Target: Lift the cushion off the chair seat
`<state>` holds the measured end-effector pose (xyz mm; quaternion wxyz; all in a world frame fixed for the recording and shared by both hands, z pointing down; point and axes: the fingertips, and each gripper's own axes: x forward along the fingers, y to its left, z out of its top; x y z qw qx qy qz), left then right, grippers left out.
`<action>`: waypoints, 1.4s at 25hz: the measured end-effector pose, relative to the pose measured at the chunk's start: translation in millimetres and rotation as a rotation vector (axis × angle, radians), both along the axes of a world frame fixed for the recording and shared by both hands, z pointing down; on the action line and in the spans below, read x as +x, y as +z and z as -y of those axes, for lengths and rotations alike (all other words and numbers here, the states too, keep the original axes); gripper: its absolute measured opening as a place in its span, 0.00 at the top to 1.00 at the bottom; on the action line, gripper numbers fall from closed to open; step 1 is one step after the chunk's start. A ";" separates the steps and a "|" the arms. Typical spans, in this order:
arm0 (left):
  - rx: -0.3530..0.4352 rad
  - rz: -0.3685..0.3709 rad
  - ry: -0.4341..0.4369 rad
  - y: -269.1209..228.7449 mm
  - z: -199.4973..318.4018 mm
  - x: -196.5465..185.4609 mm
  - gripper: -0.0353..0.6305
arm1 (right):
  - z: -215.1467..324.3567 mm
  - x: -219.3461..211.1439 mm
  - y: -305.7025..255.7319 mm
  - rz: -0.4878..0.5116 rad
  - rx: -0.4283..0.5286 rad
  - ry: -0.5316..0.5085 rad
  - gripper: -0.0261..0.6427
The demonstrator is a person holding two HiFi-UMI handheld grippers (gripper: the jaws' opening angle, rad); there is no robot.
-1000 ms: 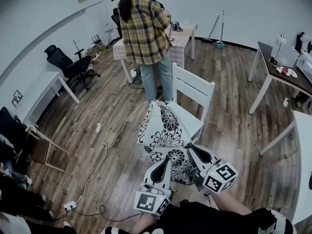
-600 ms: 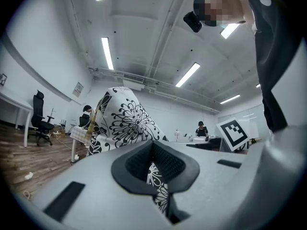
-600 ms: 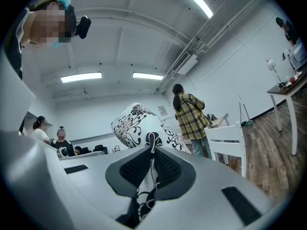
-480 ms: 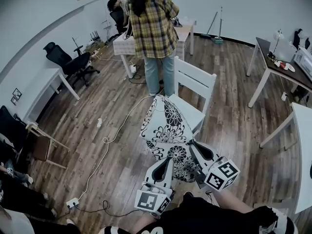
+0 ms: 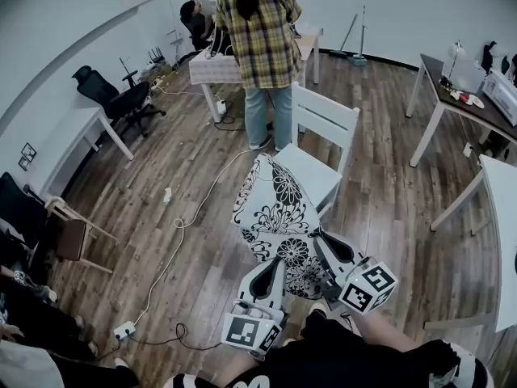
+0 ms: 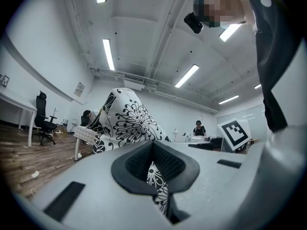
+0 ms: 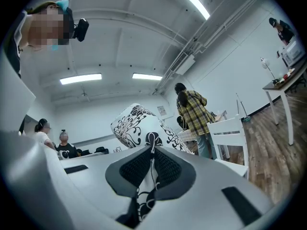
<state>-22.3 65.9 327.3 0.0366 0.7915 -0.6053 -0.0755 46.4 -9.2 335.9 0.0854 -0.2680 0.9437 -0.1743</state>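
Cushion (image 5: 275, 208) at centre frame, floral, hanging from its near edge and apparently clear of the white chair (image 5: 315, 180) seat at its upper right. Left gripper (image 5: 273, 272) and right gripper (image 5: 321, 241) are each clamped on that edge. Lift looks done; next, carry it away. There is open floor to the left, with a cable (image 5: 182, 233) across it. A person (image 5: 262, 39) stands behind the chair.

Cushion (image 5: 275, 212): matt cloth, black floral print on white. Chair (image 5: 325, 122): smooth white-painted wood. Floor (image 5: 161, 176): wood-grain planks, low sheen. Left gripper (image 6: 156, 176) and right gripper (image 7: 151, 171): smooth matt grey plastic; pads (image 6: 136, 163) black, finely textured.
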 end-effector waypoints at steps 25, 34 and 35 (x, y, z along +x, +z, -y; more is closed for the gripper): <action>0.018 -0.023 0.081 3.6 -123.4 16.7 0.94 | -133.8 33.8 3.1 0.037 -0.011 0.101 0.91; 0.026 -0.016 0.049 -6.2 -144.2 45.0 0.94 | -154.8 55.4 -6.9 0.057 -0.004 0.060 0.91; 0.027 -0.018 0.046 -5.2 -147.0 52.6 0.94 | -158.0 62.6 -6.4 0.057 -0.004 0.057 0.91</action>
